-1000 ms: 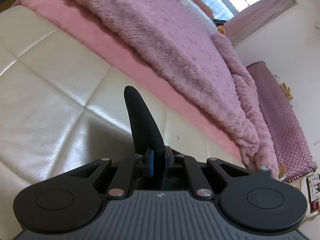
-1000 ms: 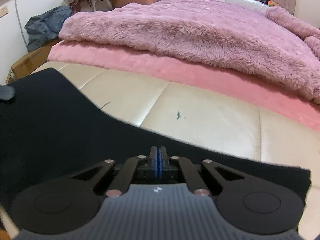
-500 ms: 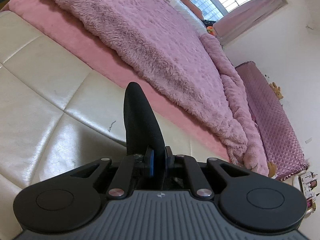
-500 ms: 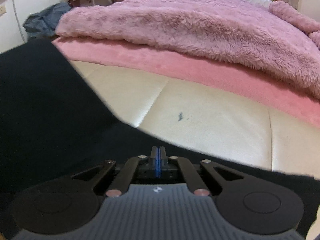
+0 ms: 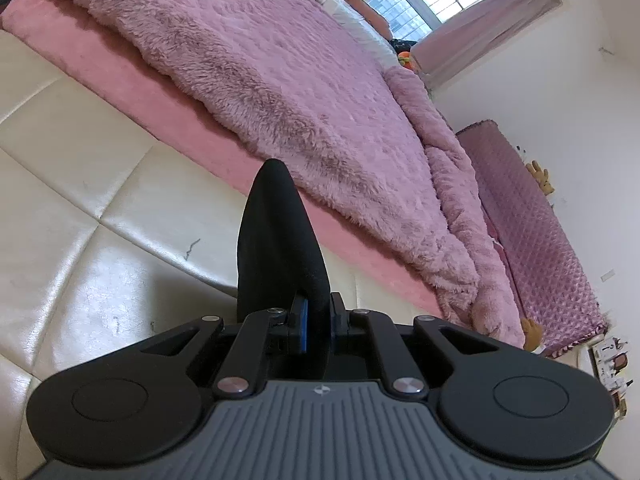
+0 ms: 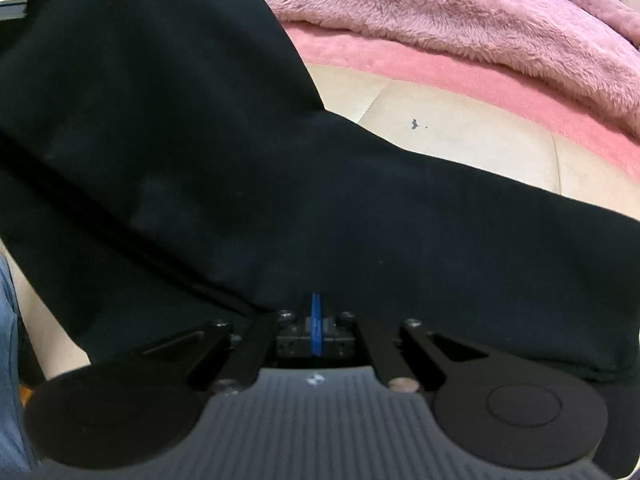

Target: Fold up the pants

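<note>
Black pants (image 6: 280, 184) draped over cream bed edge (image 5: 80, 240). My left gripper (image 5: 316, 320) pinches fabric fold; right gripper (image 6: 316, 320) jaws fully closed, grip on cloth unclear. Keep lifted edges level, taut.

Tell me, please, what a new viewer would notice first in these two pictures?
First, the black pants filling most of the right wrist view, draped over the cream cushion. Next, the fluffy pink blanket behind. In the left wrist view, the left tool pinches a fold of black cloth.

bare cream cushion (image 5: 80, 208) lies open ahead; the fluffy pink blanket (image 5: 280, 80) heaps beyond, and black pants (image 6: 200, 160) cover the left.
</note>
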The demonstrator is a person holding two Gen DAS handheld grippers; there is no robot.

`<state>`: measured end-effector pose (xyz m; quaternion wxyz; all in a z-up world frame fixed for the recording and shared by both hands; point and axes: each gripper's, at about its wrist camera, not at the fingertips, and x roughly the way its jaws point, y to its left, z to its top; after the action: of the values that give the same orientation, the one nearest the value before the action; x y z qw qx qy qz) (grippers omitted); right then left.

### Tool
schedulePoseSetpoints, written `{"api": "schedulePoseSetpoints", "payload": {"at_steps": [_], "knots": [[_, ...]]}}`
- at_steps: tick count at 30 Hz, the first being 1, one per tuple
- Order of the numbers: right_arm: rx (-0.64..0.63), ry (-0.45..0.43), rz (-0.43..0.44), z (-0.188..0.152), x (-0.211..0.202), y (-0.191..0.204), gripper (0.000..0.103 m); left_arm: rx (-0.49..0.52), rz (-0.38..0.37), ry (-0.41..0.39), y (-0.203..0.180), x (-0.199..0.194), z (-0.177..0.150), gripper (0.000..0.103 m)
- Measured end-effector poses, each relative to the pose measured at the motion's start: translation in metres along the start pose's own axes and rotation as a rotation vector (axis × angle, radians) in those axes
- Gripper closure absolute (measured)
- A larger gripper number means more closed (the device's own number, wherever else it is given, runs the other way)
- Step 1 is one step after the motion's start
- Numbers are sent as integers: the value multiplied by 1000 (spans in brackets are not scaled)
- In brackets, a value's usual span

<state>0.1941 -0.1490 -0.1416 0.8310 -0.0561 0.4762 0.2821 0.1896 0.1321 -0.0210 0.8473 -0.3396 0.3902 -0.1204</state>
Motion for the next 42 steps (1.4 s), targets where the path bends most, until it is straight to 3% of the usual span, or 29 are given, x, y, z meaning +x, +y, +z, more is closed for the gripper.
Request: {"api": "schedulePoseSetpoints", "payload": {"at_steps": [7,15,20,24,33,42], "knots": [[32,-63,-8,0,-35,-15,103,31,-8,18,-23,3,-1,94],[158,-92,-179,-32,-101,-98,103,99,-20,60,-73,18,-10,94],[289,-96,-246,-62,-124,-145,102,98,-3,128,-108,41,-17,94],[416,-118,-228,-84,-133,-164,83,130,19,179,-137,66,-28,95],[499,-156,-136,-98,-119,-173,86,134,78,318,-171,154,-71,96],[517,-198,-124,-104,-117,-184,90,80,115,437,-159,233,-102,96]]}}
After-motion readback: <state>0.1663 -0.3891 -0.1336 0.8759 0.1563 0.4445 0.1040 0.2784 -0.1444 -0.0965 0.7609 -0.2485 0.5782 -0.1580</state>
